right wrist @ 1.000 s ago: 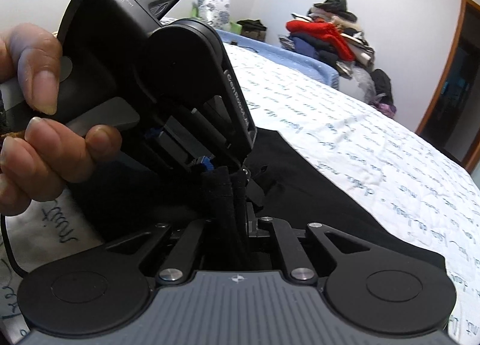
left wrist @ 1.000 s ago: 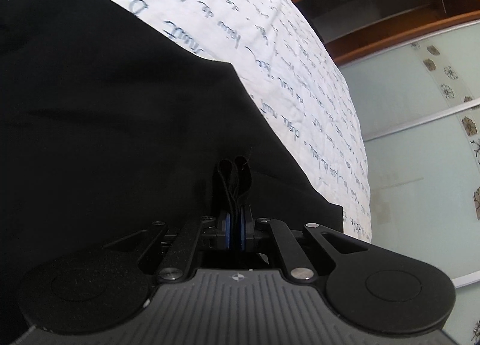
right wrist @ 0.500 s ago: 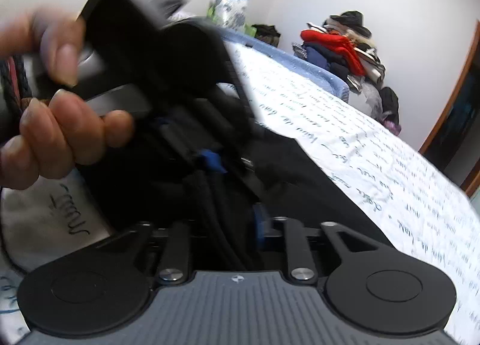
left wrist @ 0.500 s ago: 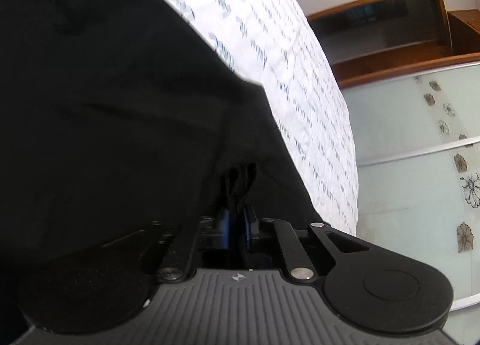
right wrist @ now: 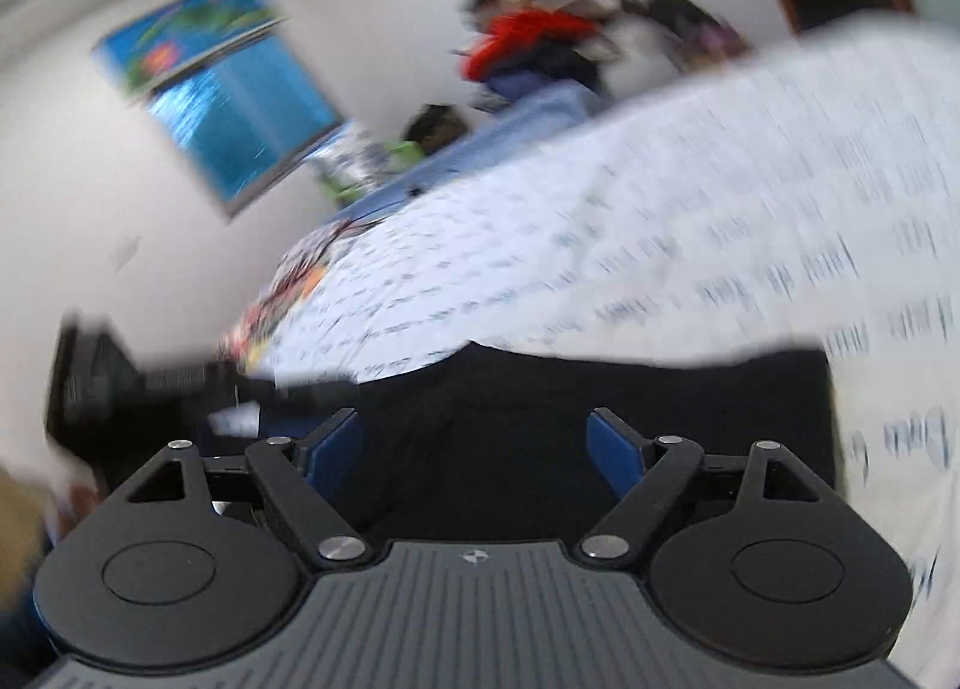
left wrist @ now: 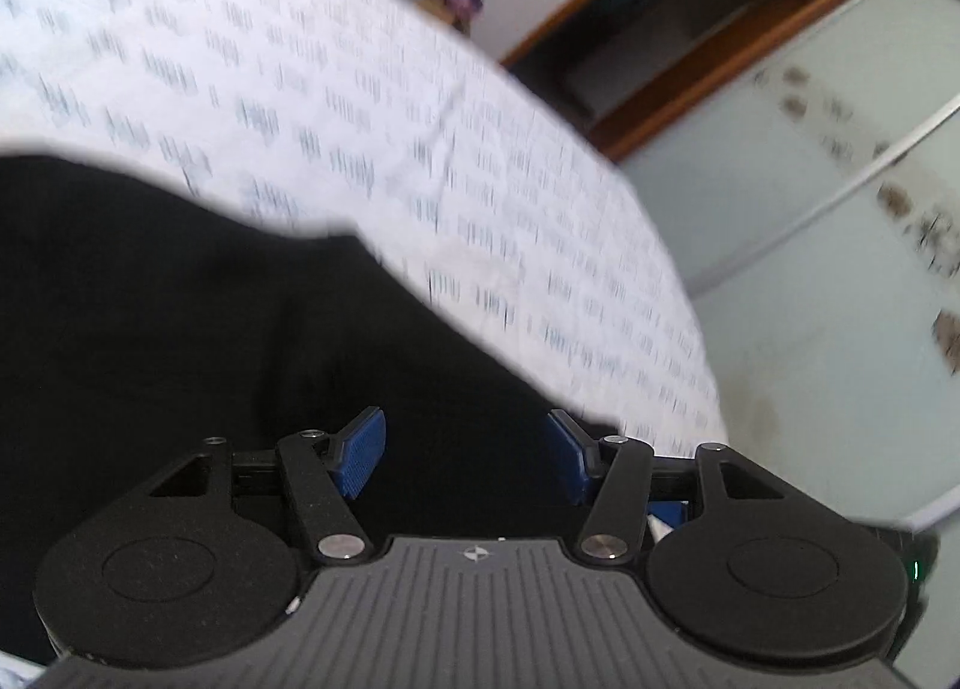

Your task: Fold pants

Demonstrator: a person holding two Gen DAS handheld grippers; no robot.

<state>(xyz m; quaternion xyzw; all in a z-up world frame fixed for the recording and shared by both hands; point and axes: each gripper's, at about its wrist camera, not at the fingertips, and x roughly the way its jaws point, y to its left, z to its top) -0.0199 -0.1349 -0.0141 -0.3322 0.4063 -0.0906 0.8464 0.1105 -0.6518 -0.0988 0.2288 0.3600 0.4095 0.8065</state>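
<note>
**A:** ok so compared to a second ago both grippers have let go. Back then each one was pinched on a bunched bit of black cloth, and the right camera was staring straight at the other gripper and the hand around it. Now the right view has swung over and rolled, everything in it is smeared, and the left one sits a bit higher over the bed.

**B:** so nothing held at all?

**A:** nope. Left gripper [left wrist: 465,458] has its blue pads spread and still widening, with no cloth pinched between them, just the pants [left wrist: 210,329] lying flat underneath. Right gripper [right wrist: 474,452] is the same and even wider, jaws opening, with black fabric below the gap but not pressed by either pad.

**B:** where are the pants then?

**A:** Spread on the white bedsheet [left wrist: 420,149] with the blue handwriting print. In the right view their far edge runs across the sheet just beyond the pads. The other gripper [right wrist: 120,383] is a dark blur at the left edge there, can't tell much about it.

**B:** background?

**A:** Pile of clothes [right wrist: 540,47] by the far wall, window [right wrist: 228,101], and a frosted sliding door [left wrist: 840,209] in the left view.
</note>
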